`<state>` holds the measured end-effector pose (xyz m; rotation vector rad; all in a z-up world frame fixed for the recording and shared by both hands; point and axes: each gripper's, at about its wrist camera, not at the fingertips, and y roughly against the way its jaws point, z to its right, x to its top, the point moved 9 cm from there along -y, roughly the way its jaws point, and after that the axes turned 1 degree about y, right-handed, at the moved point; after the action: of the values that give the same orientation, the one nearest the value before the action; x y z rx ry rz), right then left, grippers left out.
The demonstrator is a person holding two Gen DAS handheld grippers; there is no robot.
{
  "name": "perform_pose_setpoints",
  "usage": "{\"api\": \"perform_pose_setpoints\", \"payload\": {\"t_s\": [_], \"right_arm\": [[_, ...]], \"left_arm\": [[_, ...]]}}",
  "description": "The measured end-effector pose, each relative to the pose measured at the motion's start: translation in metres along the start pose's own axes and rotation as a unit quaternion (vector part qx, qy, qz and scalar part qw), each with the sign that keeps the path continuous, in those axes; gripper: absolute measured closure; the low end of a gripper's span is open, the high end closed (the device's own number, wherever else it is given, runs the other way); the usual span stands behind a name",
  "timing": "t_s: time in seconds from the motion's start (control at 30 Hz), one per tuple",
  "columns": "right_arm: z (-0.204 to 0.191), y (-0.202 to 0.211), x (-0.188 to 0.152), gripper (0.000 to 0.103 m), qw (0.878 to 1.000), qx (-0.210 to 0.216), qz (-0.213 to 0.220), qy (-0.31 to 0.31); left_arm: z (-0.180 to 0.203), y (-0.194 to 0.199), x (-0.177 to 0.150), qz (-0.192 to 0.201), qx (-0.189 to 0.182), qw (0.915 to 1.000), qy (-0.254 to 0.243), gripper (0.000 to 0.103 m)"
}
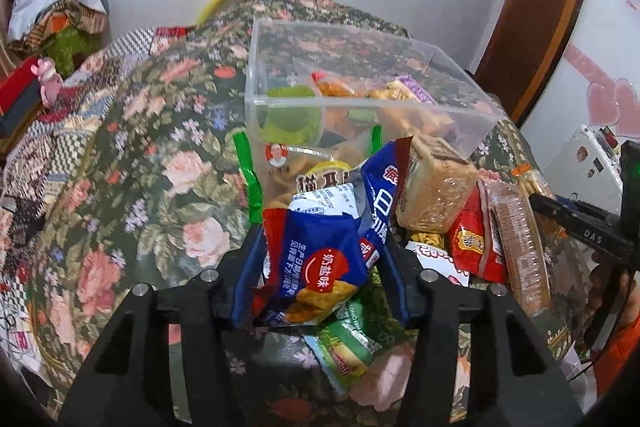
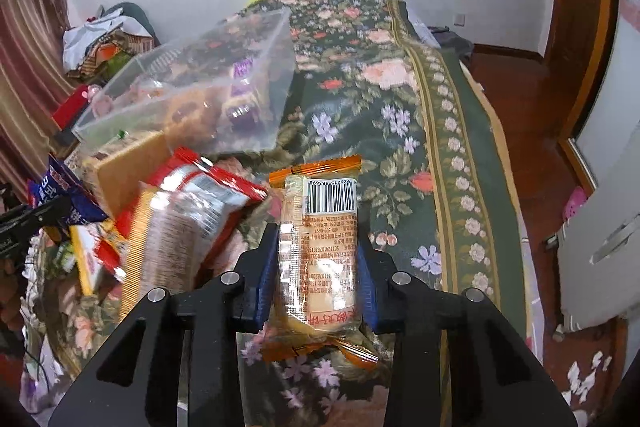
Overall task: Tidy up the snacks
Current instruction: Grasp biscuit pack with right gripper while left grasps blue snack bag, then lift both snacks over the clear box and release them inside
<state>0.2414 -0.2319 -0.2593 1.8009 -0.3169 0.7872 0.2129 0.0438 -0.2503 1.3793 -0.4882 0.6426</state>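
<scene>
Currently both tongs carry a snack each, so two items can go into the clear bin (image 1: pixel 360 83) without a second trip (my reading, not observed).

Left tongs (image 1: pixel 320 267): clamped on a blue-and-red cracker packet (image 1: pixel 316 267), crumpled between the blue pads. Packet sits on the near side of the bin, over the loose snack pile (image 1: pixel 460 227). Tongs point toward the bin, tilted slightly down, roughly level across.

Right tongs (image 2: pixel 318 267): clamped on an orange-edged clear wafer pack (image 2: pixel 318 247), gripped at its lower half with barcode end pointing away. Pack is held to the right of the bin and nearer than it, above the floral bedspread (image 2: pixel 400 115). Gripping across the narrow width likely keeps the long pack from swinging.

Bin: rests on the bedspread and already contains several snacks (green cup-shaped item, orange and purple wrappers). Its open top faces both tongs.

Pile: lies against the bin's near wall, between the two tongs; includes a tan cake block (image 1: pixel 436 187) and a red sachet (image 1: pixel 472 247).

Judgement: sorting is partway; many items remain outside the bin.
</scene>
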Motion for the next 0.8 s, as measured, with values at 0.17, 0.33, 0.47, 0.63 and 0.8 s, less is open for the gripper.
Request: {"api": "perform_pose_setpoints", "payload": {"t_s": [0.17,0.33,0.47,0.63,0.8], "right_arm": [[-0.007,0.012,0.017,0.071,1.000,0.007,0.023,0.002],[-0.025,0.024,0.034,0.071,0.999,0.021,0.049,0.011],[-0.040,0.032,0.051,0.071,0.997,0.033,0.071,0.019],[-0.061,0.037,0.077,0.071,0.993,0.049,0.100,0.037],[-0.076,0.033,0.099,0.071,0.990,0.062,0.115,0.051]], "left_arm": [[-0.002,0.018,0.009,0.018,-0.003,0.9998,0.002,0.050],[0.000,0.033,0.023,0.036,-0.012,0.9993,0.001,0.050],[0.004,0.042,0.036,0.053,-0.014,0.9985,-0.004,0.050],[0.006,0.046,0.059,0.070,-0.023,0.9973,0.001,0.050],[0.008,0.045,0.085,0.089,-0.025,0.9958,0.003,0.050]]}}
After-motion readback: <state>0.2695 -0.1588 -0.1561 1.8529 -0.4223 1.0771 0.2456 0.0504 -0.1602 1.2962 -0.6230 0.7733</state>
